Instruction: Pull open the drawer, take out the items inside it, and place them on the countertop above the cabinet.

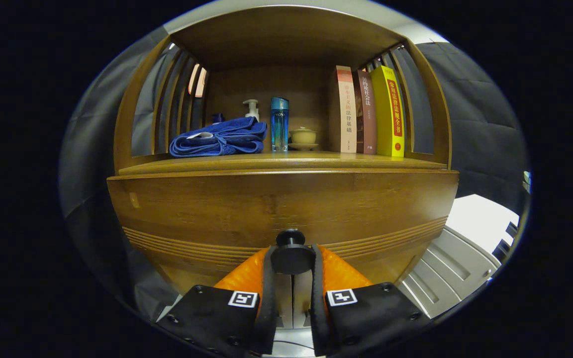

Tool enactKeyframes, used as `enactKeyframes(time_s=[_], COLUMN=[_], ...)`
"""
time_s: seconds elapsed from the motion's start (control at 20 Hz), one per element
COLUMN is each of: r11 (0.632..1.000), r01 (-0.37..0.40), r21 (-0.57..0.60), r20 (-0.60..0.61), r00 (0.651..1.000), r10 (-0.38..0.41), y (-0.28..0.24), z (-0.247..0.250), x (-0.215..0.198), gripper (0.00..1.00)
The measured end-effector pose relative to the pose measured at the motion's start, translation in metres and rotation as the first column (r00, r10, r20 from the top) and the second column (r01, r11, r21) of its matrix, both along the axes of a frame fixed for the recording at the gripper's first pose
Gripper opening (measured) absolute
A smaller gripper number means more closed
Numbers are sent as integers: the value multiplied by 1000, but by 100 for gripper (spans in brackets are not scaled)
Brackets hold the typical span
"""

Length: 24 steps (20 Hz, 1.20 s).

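Scene: A wooden cabinet fills the gripper view, its drawer (pixel 281 209) closed flush beneath the desk (pixel 286 160).
Tongs: The tongs (pixel 292 258) sit clamped on the knob (pixel 291 254), one finger pressing each side of its round head.
Drawer: Front face carries grooved bands low down; the knob stands at its middle. No gap shows along the top edge, so the pull has not begun. The contents are hidden.
Step in hand: Opening the drawer.
Doing it well: Judged from the grip, the pull should run straight back, square to the face, with the clamp kept firm so the round head does not slip out. A sideways or upward drag would likely bind the drawer. Draw it far enough to reach in from above.
Landing room: Bare wood at the desk's front edge, ahead of the shelf items, looks the likeliest place for what comes out.
Count: One folded blue towel (pixel 219 137); one pump bottle (pixel 251 108); one blue bottle (pixel 279 123); one lidded cup on a saucer (pixel 303 138); three upright books (pixel 370 113).
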<state>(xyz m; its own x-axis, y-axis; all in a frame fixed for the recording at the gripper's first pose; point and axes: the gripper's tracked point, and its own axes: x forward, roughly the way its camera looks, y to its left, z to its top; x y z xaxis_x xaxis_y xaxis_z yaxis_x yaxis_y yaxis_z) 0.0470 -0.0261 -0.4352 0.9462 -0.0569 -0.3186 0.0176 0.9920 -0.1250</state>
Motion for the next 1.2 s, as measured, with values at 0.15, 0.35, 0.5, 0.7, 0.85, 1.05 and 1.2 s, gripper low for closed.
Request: enactKeyframes(time_s=[0.15, 0.35, 0.5, 0.7, 0.85, 1.05, 1.2], r11=[1000, 1000, 1000, 1000, 1000, 1000, 1000], r01=[4, 4, 0, -6, -9, -9, -7], r21=[12, 9, 12, 2, -9, -15, -14], r20=[-2, -9, -10, -14, -19, -23, -35], r00=[1000, 1000, 1000, 1000, 1000, 1000, 999], r10=[-4, -3, 0, 6, 9, 8, 6], y=[0, 0, -1, 0, 0, 1, 0], z=[4, 9, 13, 17, 19, 23, 21], x=[-14, -33, -44, -59, -66, -80, -96], gripper=[37, 37, 37, 37, 37, 37, 37])
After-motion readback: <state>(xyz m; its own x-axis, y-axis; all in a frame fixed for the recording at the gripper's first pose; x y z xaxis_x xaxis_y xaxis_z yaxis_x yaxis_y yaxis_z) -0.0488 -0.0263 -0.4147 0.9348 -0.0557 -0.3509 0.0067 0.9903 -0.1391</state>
